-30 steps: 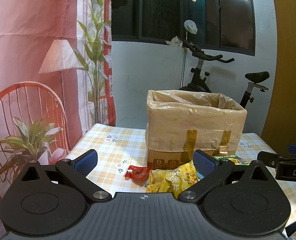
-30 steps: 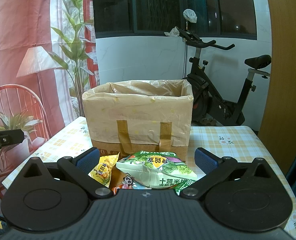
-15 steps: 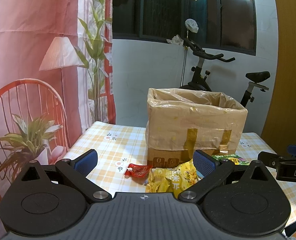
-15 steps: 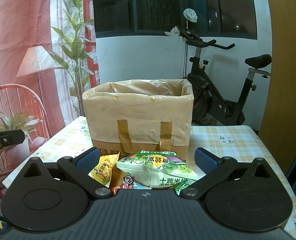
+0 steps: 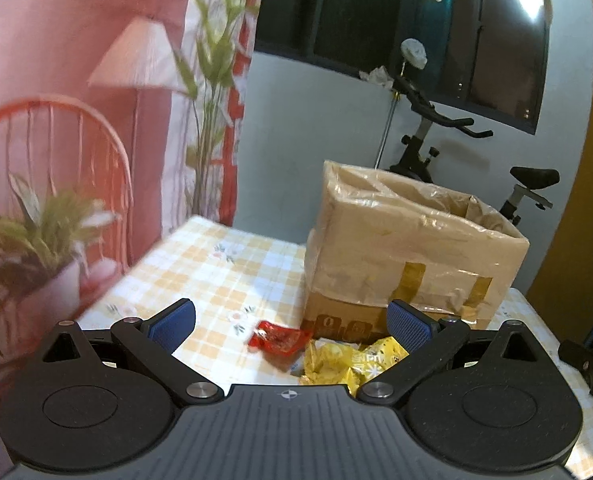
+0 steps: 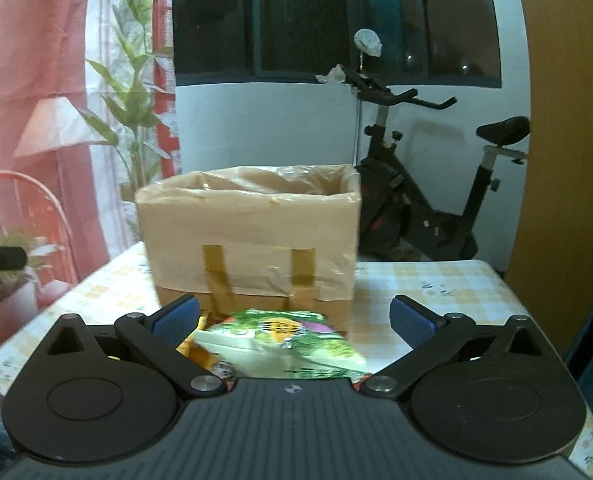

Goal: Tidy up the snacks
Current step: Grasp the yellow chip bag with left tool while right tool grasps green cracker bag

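Note:
A cardboard box [image 5: 408, 256] lined with clear plastic stands open on the checked table [image 5: 224, 272]; the right wrist view shows it head-on [image 6: 252, 240]. In front of it lie a small red packet [image 5: 278, 338] and a yellow snack bag [image 5: 344, 364]. My left gripper [image 5: 292, 322] hovers open just above and before them, holding nothing. In the right wrist view a green snack bag [image 6: 284, 340] lies before the box, with a yellow bag's edge [image 6: 194, 346] at its left. My right gripper [image 6: 292, 320] is open over the green bag, empty.
An exercise bike [image 6: 424, 200] stands behind the table by the white wall. A pink backdrop [image 5: 56, 80] with a printed lamp, chair and plants hangs at the left. A wooden panel [image 6: 560, 160] is at the right. The other gripper's tip [image 5: 588, 364] shows at the right edge.
My left gripper has risen, tilted and swung so the box sits further right. My right gripper has moved closer to the box, over the green bag. Both stay open.

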Motion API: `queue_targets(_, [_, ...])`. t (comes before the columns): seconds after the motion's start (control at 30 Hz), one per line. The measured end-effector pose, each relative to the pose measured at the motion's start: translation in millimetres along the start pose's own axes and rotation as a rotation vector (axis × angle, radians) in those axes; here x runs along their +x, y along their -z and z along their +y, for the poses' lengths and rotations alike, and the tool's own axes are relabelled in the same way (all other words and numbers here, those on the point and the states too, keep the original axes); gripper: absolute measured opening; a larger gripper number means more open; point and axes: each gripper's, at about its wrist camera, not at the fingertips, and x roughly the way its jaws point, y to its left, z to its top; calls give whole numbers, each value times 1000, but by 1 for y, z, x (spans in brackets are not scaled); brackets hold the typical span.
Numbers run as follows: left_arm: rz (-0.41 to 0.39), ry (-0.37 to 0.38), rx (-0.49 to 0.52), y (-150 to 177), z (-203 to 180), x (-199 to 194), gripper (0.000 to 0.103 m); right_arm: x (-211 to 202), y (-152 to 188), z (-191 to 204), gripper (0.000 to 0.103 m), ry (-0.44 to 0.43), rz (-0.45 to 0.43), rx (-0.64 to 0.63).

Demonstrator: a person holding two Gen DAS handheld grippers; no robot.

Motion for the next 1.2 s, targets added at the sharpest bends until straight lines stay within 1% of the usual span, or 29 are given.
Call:
queue_targets(0.07, [27,24,3,4,-1,14,102,9,4,-2,103,8,21,-10])
queue_targets(0.23, [65,62,110,18,-19,46,102,31,13,-3,103,-10,61,-29])
queue_targets(0.4, [118,125,172,32,-33,70,102,50,23,7,103,4,77,-132])
queue_targets(0.53, [157,160,210,43,-43,87,102,63,30,5,103,-6,102,-141])
queue_targets(0.63, [176,156,208,47,-42,97,102,69,32,1,103,-5,120,-128])
queue_targets(0.8, [211,144,149,48,-28,113,102,74,34,-4,103,-8,122,-115])
queue_targets(0.9, [226,158,155,50,-31,124,102,79,34,-5,103,-13,128,-123])
queue_targets(1.03, [246,179,152,55,-34,136,102,85,36,0,103,-19,122,-162])
queue_targets(1.2, [247,191,141,59,-36,136,102,98,40,8,103,-24,112,-261])
